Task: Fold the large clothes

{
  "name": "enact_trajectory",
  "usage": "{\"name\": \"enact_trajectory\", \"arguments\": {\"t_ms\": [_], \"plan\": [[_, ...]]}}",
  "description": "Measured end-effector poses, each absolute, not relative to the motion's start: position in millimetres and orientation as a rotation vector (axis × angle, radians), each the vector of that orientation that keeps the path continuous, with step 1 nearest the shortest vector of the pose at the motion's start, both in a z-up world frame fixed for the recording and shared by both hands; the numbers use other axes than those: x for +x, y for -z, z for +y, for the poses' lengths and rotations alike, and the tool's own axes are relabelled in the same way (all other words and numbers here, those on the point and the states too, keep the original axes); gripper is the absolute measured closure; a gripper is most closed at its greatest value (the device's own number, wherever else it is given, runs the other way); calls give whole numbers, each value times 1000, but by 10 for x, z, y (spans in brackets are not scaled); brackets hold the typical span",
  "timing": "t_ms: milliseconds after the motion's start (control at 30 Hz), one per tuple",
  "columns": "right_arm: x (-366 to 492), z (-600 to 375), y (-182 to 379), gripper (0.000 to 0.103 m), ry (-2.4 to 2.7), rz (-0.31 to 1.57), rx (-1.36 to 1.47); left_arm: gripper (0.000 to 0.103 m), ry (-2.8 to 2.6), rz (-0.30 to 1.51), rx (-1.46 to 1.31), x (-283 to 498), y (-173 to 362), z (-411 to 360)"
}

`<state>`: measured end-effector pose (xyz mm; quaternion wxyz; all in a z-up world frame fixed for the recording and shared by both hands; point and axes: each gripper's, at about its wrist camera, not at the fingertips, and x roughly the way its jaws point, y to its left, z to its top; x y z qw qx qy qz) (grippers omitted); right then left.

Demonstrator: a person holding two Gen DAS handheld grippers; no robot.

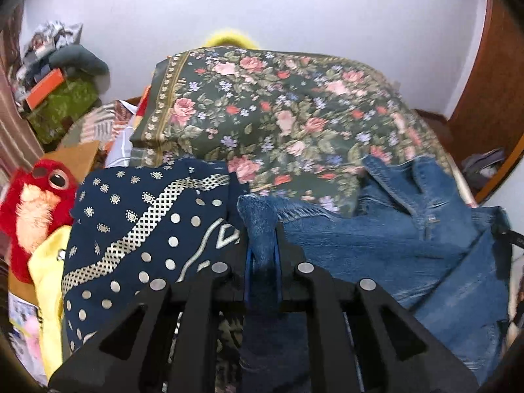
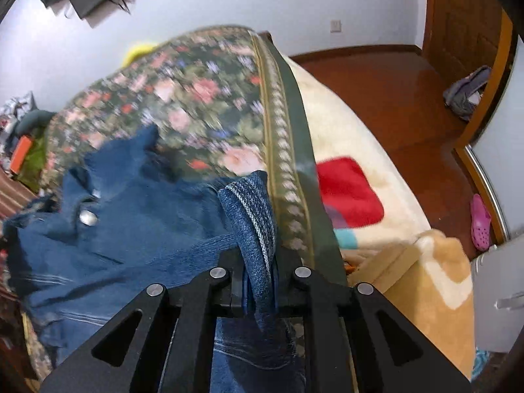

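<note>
Both grippers, left gripper (image 1: 262, 249) and right gripper (image 2: 258, 262), angle downward pinching jeans (image 1: 376, 245).

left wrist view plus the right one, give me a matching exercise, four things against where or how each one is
Things:
1. jeans
2. red plush toy
3. pink clog
4. navy patterned cloth

Places or states:
A. on the wooden floor by the wardrobe
B. pinched by both the left tool and the right tool
C. at the far left edge, beside a yellow item
D. on the bed, just left of the denim

Pairs: 1-B, 2-C, 3-A, 4-D
</note>
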<state>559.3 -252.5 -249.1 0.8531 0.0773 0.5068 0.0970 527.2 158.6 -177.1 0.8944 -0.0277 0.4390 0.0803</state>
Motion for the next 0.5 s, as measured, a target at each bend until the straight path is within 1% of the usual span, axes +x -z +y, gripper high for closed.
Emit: {"name": "enact_trajectory", "arguments": {"t_ms": [33,100,167,200,233,267,300,333,500], "plan": [[5586,-2511,2535,86,-195,1069,145,87,-187,915,-23,5286,1822,1569],[5552,-2499,2529,83,-177,1063,105,86,-199,920,13,5292,1870,1543],[5512,-2485,2482,80,-167,1062,70,79,-210,918,46,5262,1878,1521],[5507,-2492,2464,76,-166,1064,65,76,-212,923,51,5244,1867,1516],[5486,-2504,2420,71,-165,1072,62,68,-212,933,47,5217,1847,1518],[5455,-2514,2362,69,-171,1081,67,63,-213,945,40,5197,1827,1519],[5424,-2525,2324,63,-178,1080,76,54,-214,952,32,5165,1801,1522],[5370,-2536,2265,59,-188,1070,83,49,-219,952,23,5106,1754,1528],[4971,-2510,1797,50,-248,973,80,44,-215,936,2,4811,1496,1523]]}}
